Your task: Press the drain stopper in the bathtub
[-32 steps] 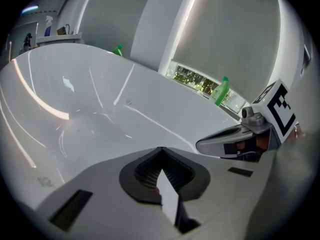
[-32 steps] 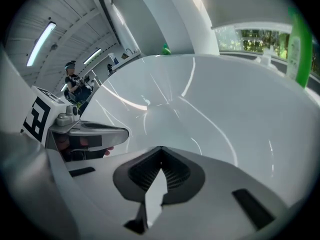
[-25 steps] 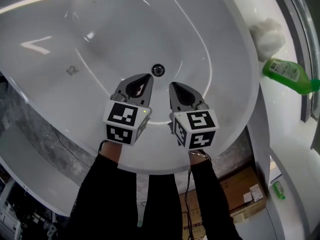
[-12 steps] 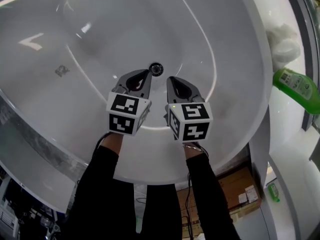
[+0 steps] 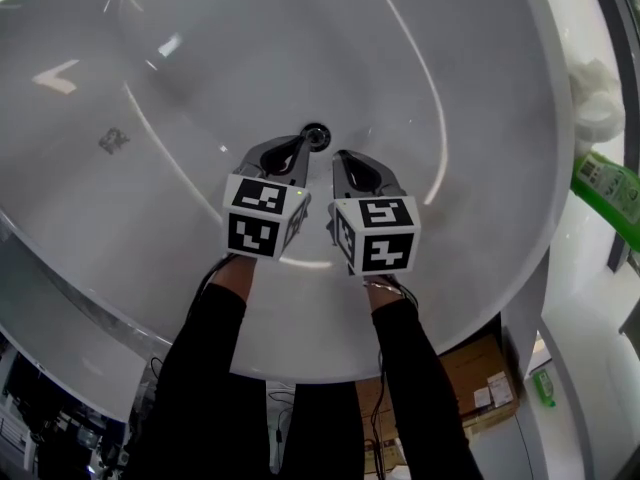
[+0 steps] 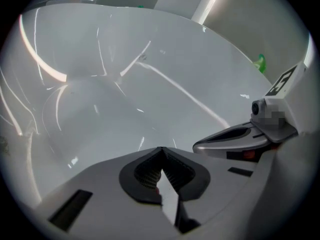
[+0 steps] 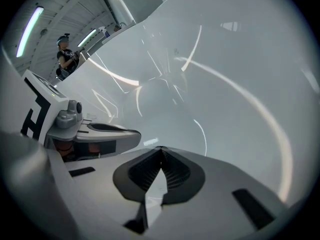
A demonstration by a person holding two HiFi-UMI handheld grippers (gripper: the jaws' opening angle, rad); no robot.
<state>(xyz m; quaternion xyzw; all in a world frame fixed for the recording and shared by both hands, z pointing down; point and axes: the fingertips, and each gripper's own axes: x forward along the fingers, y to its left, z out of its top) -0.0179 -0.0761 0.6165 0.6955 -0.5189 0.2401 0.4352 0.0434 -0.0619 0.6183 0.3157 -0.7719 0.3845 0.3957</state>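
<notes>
The round chrome drain stopper [image 5: 315, 134] sits at the bottom of the white bathtub [image 5: 480, 228] in the head view. My left gripper [image 5: 302, 141] is shut with nothing in it, its tip right beside the stopper's lower left edge; whether they touch is unclear. My right gripper [image 5: 338, 156] is shut and empty too, a little below and right of the stopper. In the left gripper view my left gripper [image 6: 160, 149] shows its tips together over bare tub wall, and the right gripper [image 6: 235, 137] lies alongside. The right gripper view shows my right gripper [image 7: 161, 148] shut, with the left gripper [image 7: 97, 134] beside it. Neither gripper view shows the stopper.
A green bottle [image 5: 607, 190] and a white bundle of cloth [image 5: 594, 103] lie on the ledge right of the tub. Cardboard boxes [image 5: 470, 398] stand on the floor below the tub's near rim. A person [image 7: 65, 59] stands far off in the right gripper view.
Both grippers have moved forward and down into the tub toward the stopper. The left tip has closed in from short of the stopper to right beside it. Both stayed shut.
</notes>
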